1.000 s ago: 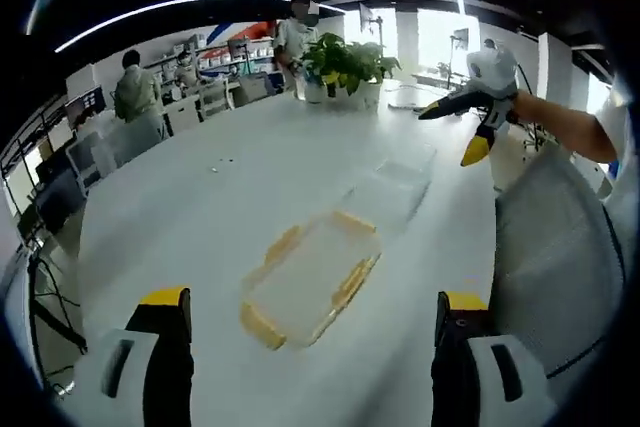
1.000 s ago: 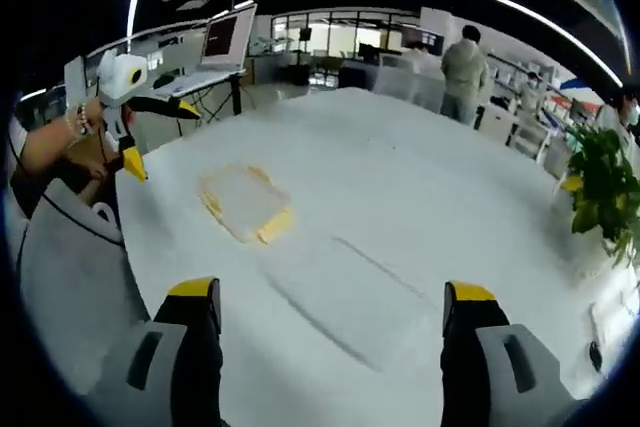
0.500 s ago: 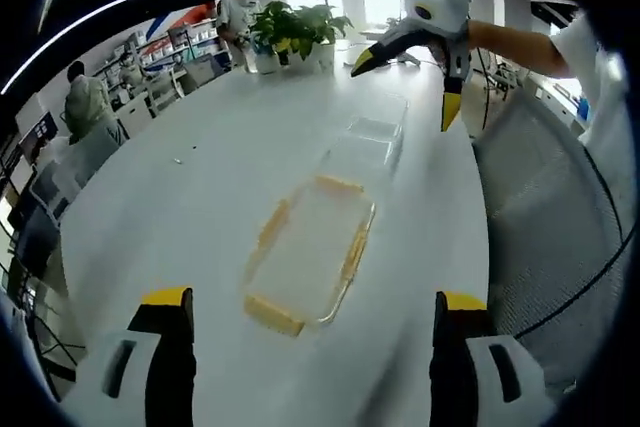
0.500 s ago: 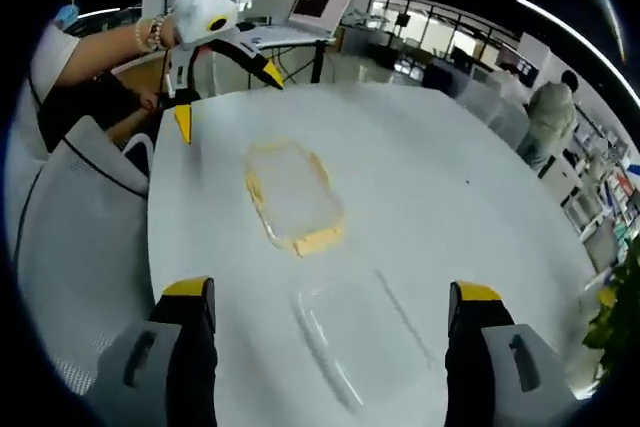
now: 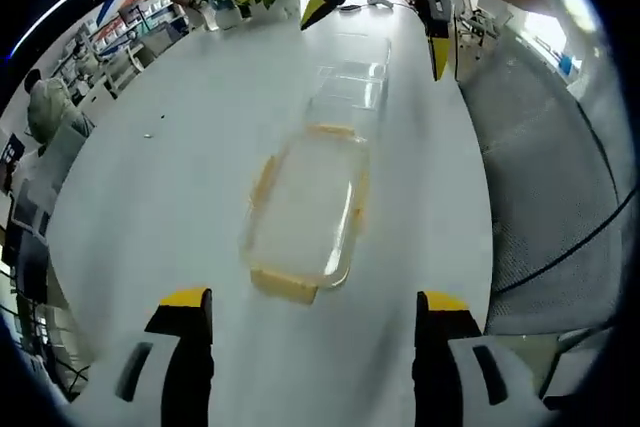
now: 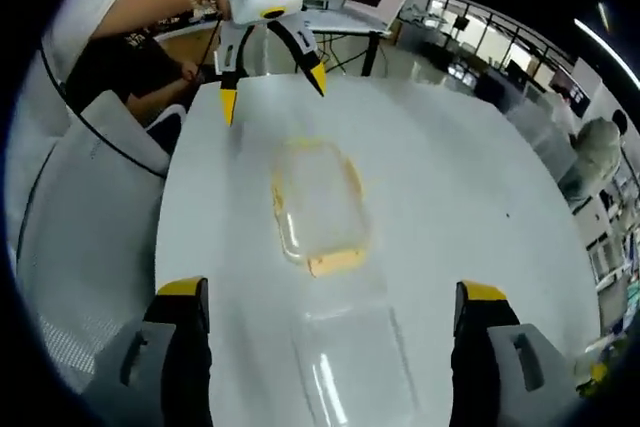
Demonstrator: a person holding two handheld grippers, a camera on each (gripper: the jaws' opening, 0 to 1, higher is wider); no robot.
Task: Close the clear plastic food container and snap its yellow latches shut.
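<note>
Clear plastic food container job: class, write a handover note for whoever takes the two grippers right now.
Left gripper: open, holding nothing, above the white table, short of the yellow-latched clear plastic lid.
Right gripper: open, holding nothing, over the clear plastic food container base.
Things: lid and base lie end to end on the table, lid apparently flat, not on the base.
Done: nothing yet; neither part is gripped.
Left: set the lid on the base, then press down the yellow latches.

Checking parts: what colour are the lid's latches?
Yellow latches, clearest in the left gripper view.
</note>
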